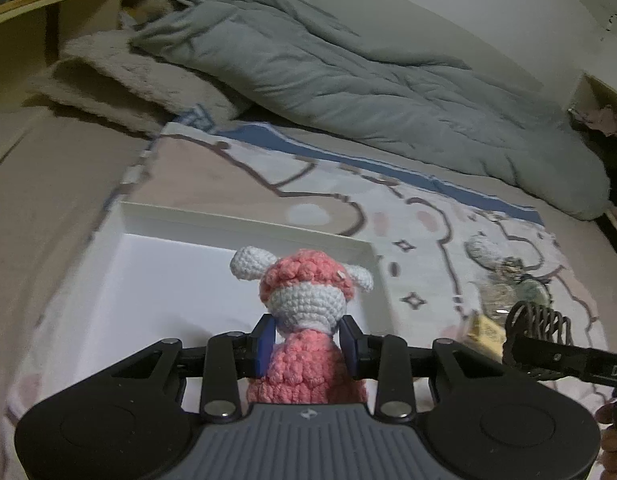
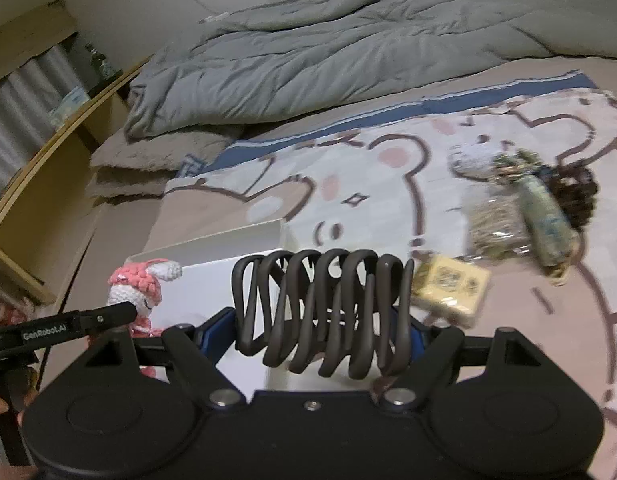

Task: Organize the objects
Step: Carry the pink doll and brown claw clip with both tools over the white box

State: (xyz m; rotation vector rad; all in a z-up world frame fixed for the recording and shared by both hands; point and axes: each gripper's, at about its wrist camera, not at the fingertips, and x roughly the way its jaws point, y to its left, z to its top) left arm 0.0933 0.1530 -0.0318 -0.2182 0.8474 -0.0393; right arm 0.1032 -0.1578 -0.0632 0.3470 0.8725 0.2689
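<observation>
My left gripper point(image 1: 307, 344) is shut on a pink and white crochet doll point(image 1: 304, 300) and holds it above a white open box point(image 1: 156, 280) on the bed. The doll also shows in the right wrist view point(image 2: 138, 292) at the left. My right gripper point(image 2: 320, 332) is shut on a dark coiled spring-like holder point(image 2: 322, 312), held near the box's right edge point(image 2: 228, 240). The coil shows in the left wrist view point(image 1: 536, 320) at the right.
A yellow packet point(image 2: 452, 288), a clear bag of dried stuff point(image 2: 496, 228), a rolled green item point(image 2: 548, 220) and a dark curly object point(image 2: 576, 196) lie on the bear-print blanket point(image 2: 388, 184). A grey duvet point(image 1: 348, 80) lies behind. A wooden shelf point(image 2: 48, 152) stands left.
</observation>
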